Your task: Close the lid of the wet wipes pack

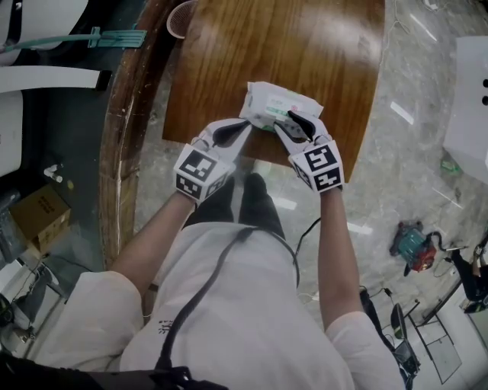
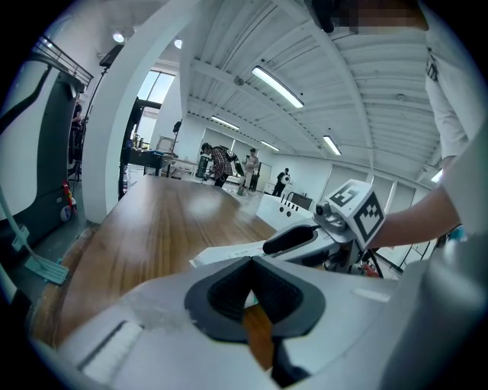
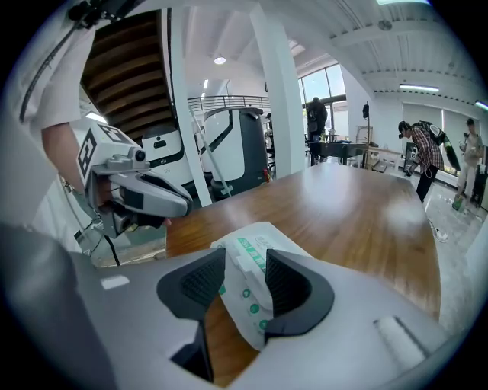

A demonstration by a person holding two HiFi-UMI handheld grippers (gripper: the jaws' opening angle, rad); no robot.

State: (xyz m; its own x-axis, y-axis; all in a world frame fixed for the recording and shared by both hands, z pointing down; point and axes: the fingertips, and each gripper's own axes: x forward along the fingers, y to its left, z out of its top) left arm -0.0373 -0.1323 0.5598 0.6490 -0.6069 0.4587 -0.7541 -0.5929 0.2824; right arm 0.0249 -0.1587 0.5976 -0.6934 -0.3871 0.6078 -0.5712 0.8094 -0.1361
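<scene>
A white wet wipes pack (image 1: 273, 101) with green print lies near the front edge of the wooden table (image 1: 229, 53). My left gripper (image 1: 245, 126) is at the pack's near left corner, its pads closed together with a thin white sliver of the pack's edge between them (image 2: 248, 263). My right gripper (image 1: 288, 116) reaches over the pack's near right part. In the right gripper view its jaws (image 3: 245, 263) stand apart, and the pack's raised white lid (image 3: 242, 266) sits between the pads with green print showing beside it. The pack (image 3: 259, 244) runs on under the jaws.
A clear cup (image 1: 179, 19) stands at the table's far left edge. On the floor are a cardboard box (image 1: 38, 213) at the left and a green tool (image 1: 412, 247) at the right. A white cabinet (image 1: 469, 99) stands right of the table.
</scene>
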